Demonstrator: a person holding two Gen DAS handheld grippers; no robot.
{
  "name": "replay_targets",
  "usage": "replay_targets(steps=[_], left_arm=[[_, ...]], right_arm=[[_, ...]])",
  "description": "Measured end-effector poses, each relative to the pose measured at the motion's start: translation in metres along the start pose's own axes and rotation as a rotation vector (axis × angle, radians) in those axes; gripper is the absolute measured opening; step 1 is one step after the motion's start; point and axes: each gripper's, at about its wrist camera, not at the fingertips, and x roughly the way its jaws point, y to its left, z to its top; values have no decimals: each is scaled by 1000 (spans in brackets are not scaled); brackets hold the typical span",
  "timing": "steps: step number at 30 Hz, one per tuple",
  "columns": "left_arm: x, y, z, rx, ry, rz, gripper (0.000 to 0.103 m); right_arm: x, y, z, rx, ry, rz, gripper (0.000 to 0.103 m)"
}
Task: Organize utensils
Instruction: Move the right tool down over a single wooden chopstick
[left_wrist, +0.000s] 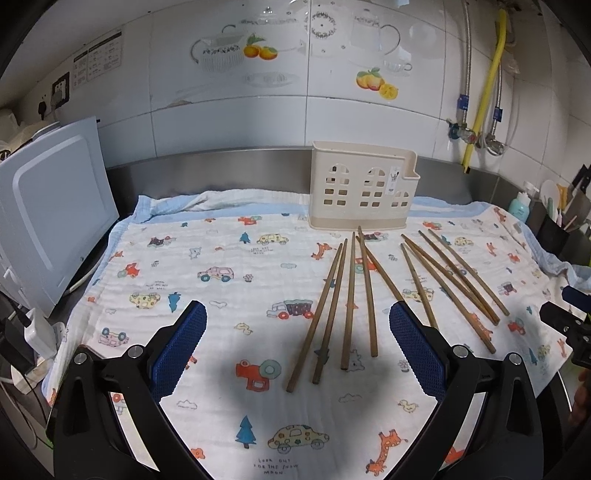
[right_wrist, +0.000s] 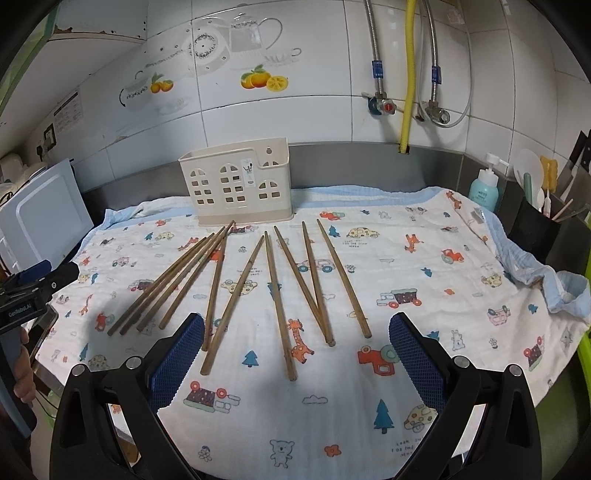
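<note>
Tiled kitchen counter (right_wrist: 369, 162) under a cartoon-print cloth (right_wrist: 424, 266): wooden chopsticks (right_wrist: 275, 295) lie fanned before the cream utensil holder (right_wrist: 236, 184) at the back. I hold left tongs (left_wrist: 297, 332) and right tongs (right_wrist: 295, 345) spread apart, empty, above the cloth.

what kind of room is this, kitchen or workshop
Most likely a home kitchen: a tiled wall with teapot and fruit decals, water valves with hoses above a steel counter, and a cream utensil holder behind wooden chopsticks laid on a printed cloth.
</note>
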Motion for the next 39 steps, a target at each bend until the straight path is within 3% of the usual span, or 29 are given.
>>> replay_targets(steps=[16,32,36,39], left_arm=[[50,4,-7,10,89,-15,96],[103,7,-12,53,200,-62,54],[113,4,-14,71,224,-86,42],[121,1,-16,84,244,-95,36]], right_arm=[[35,-21,-5,17,64,-27,96],[67,-47,-2,25,111,-35,95],[75,-55,0,32,125,-23,86],[80,-60,0,38,138,-14,85]])
